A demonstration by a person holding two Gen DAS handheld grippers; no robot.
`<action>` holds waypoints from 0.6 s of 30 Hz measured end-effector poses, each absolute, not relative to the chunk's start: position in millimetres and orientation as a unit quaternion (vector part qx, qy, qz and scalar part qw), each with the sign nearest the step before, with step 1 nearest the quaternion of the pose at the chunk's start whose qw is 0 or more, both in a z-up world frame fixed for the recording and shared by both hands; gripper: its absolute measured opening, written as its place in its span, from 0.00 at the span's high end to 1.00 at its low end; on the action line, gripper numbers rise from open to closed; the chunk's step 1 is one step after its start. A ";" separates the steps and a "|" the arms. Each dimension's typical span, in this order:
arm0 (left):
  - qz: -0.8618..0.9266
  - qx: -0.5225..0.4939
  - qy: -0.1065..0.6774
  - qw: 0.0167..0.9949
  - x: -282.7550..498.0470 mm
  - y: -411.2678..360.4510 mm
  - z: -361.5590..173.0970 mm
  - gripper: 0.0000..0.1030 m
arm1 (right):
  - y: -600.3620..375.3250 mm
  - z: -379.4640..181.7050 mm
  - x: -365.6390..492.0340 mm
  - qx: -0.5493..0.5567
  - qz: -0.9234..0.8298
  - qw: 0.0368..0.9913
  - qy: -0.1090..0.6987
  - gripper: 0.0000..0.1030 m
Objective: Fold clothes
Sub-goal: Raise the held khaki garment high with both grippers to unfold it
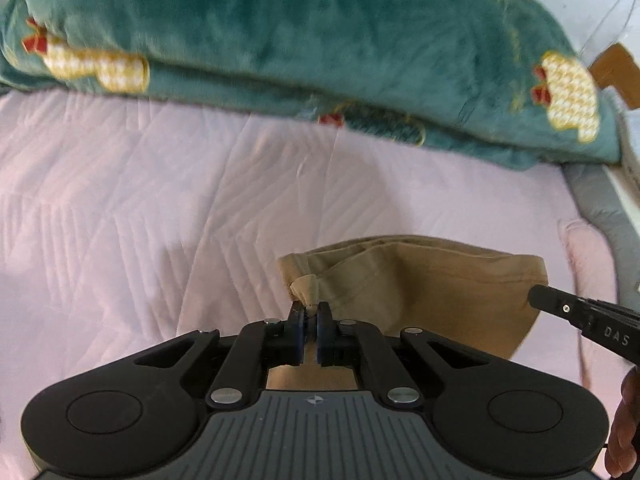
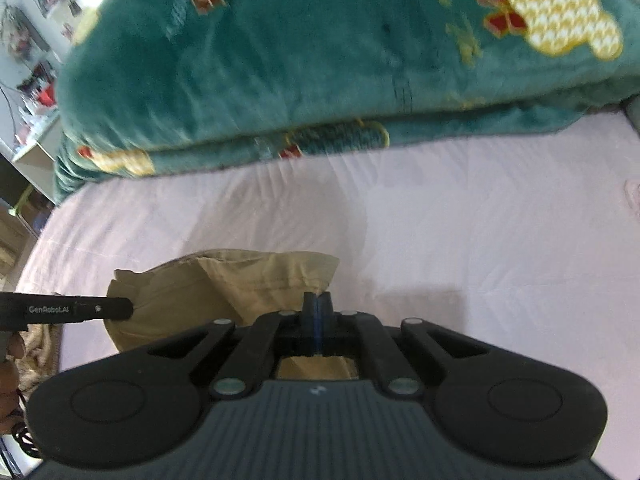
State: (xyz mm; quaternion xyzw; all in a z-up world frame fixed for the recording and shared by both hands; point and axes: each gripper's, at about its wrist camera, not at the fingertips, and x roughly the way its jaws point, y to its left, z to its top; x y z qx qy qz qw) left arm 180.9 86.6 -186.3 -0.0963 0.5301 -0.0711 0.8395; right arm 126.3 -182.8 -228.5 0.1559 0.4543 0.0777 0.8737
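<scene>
Two claws: both grip one tan garment point(image 1: 432, 288), each at a top corner, with the cloth hanging between them above the bed point(image 1: 160, 200).
Left claw point(image 1: 310, 312): pressed together on a bunched corner of the tan cloth; a small knot of fabric sticks up just past its tips.
Right claw point(image 2: 317, 304): pressed fully together, pinching the opposite corner; only a sliver of cloth shows at its tips.
Each seen by the other: the right claw's tip enters the left wrist view at the garment's right edge, and the left claw's tip enters the right wrist view at its left edge.
Garment: doubled layers and a seam line show along its top edge; its lower part drops out of sight behind the claw bodies, so whether its bottom touches the bed cannot be told.
Bed: pink quilted cover, bare ahead of the garment; a green plush blanket point(image 1: 280, 32) is heaped along the far edge, well apart from the cloth.
Hands: parts of the person's hands show at the frame edges.
Progress: judged early to middle; the piece is picked up and spread between two corners, but no finished fold lies on the bed.
Left to do: probably lay it flat on the open cover, fold it over, and smooth it.
</scene>
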 end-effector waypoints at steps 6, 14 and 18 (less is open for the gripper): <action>-0.080 -0.087 0.477 0.871 185.3 81.4 -94.4 0.95 | -199.9 -152.6 125.0 0.155 0.068 0.898 0.405 0.99; -0.094 -0.074 0.391 0.913 204.1 66.6 38.4 0.95 | -215.1 -40.5 136.6 0.133 0.065 0.933 0.327 0.99; -0.103 -0.068 0.341 0.932 199.1 59.4 104.1 0.95 | -220.1 13.1 135.7 0.120 0.062 0.948 0.287 0.99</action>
